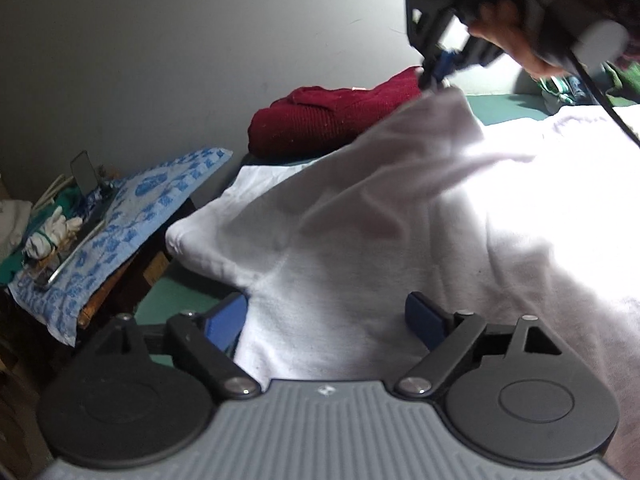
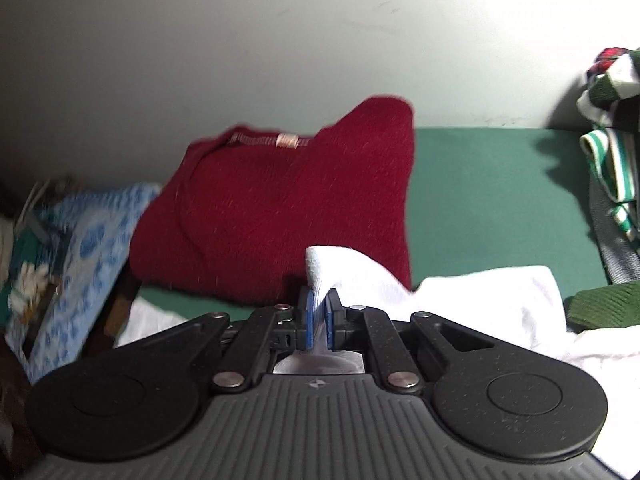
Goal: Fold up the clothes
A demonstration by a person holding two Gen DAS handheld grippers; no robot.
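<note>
Green surface [image 2: 480, 184] fills the back of the scene, running up to the pale wall. Spread across it, the big white garment [image 1: 400, 240] takes up most of the left wrist's view, bright and creased, one corner pulled up off the surface into a peak. Behind it sits the folded dark red sweater [image 2: 280, 200], label showing at the collar, touching the white cloth's raised corner in the right wrist's view. Off to the left, a blue patterned cloth [image 1: 132, 216] covers a side table with clutter on it. A striped green-and-white pile [image 2: 608, 152] sits at the far right. The right gripper [image 2: 319, 316] is pinched tight on that white corner, held by a hand [image 1: 516, 40]. The left gripper [image 1: 324, 320] stands wide, blue pads either side of the cloth, not pressing it.
</note>
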